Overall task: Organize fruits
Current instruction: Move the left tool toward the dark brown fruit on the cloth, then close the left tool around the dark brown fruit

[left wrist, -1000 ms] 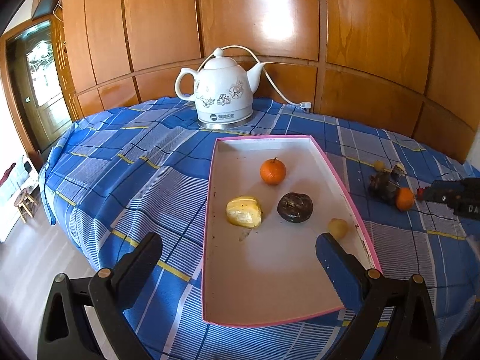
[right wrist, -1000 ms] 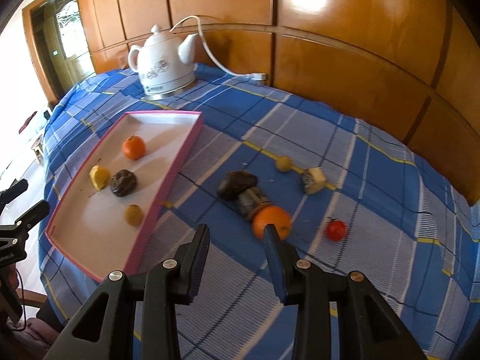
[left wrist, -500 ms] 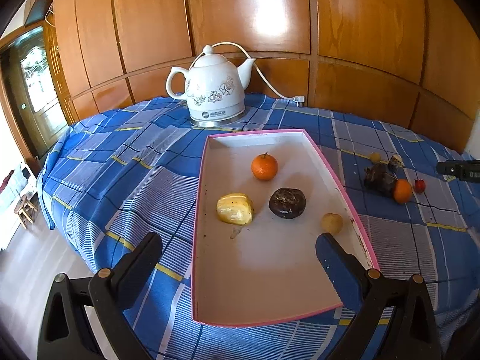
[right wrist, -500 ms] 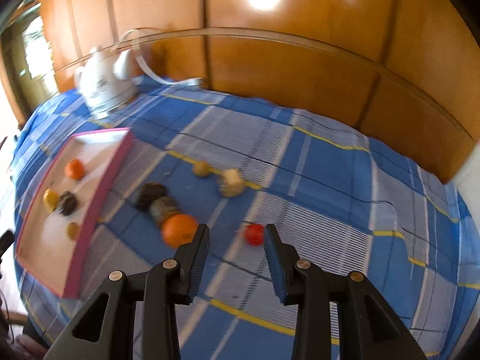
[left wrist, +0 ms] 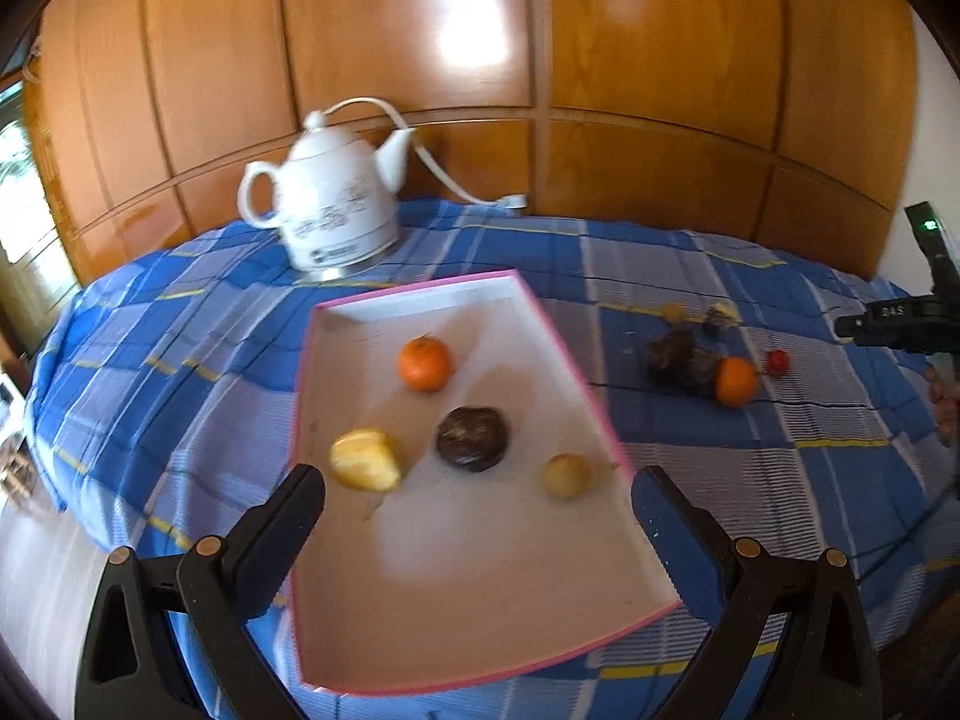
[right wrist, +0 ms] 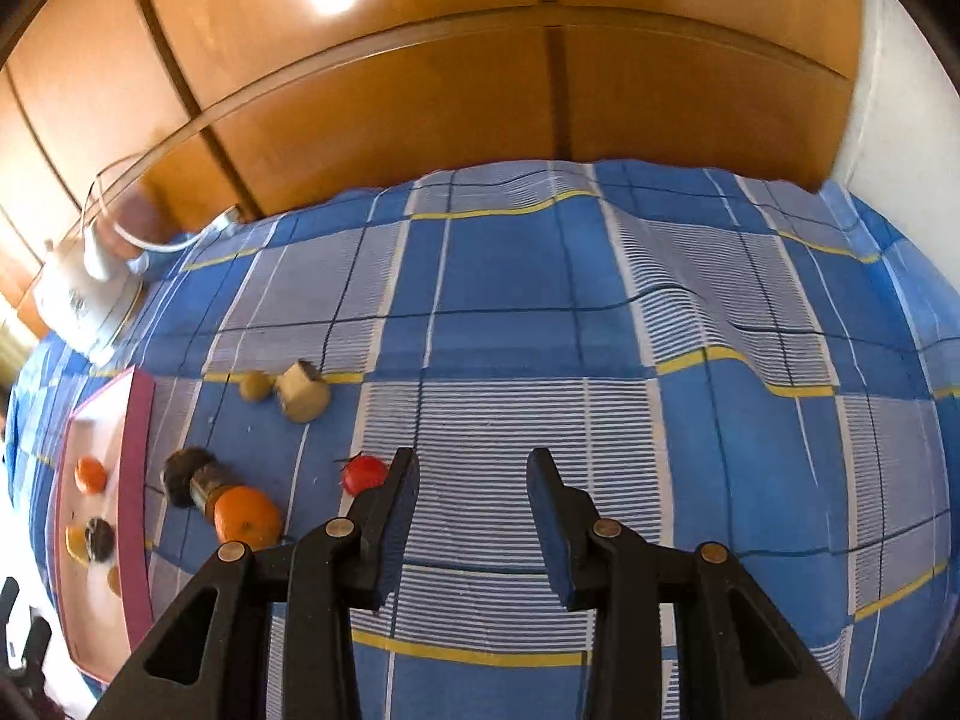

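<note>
**Loose fruit waits beside the pink tray**

Nearest the pink tray, at its close end, the left gripper hangs over the tray floor with its fingers spread wide and nothing between them. Inside the tray lie a yellow fruit, a dark round fruit, a small pale fruit and, further in, a small orange, all apart from one another.

Outside the tray, on the blue checked cloth, the right gripper hovers with its fingers partly apart and empty. Just beside its left finger sits a small red fruit, not between the fingers. Closer to the tray's long side a larger orange touches two dark fruits in a huddle. Further from the tray lie a small tan fruit and a cut pale piece, side by side.

Beyond the tray's far end stands a white kettle with its cord, before the wooden wall.

The red fruit looks light, smooth and likely to roll or squash; I judge a gentle pinch across its widest middle is safest, with the fingers brought over it first. The orange seems firmer and heavier, and should take a grip across its sides, though lifting it may nudge the dark fruits leaning on it.
</note>
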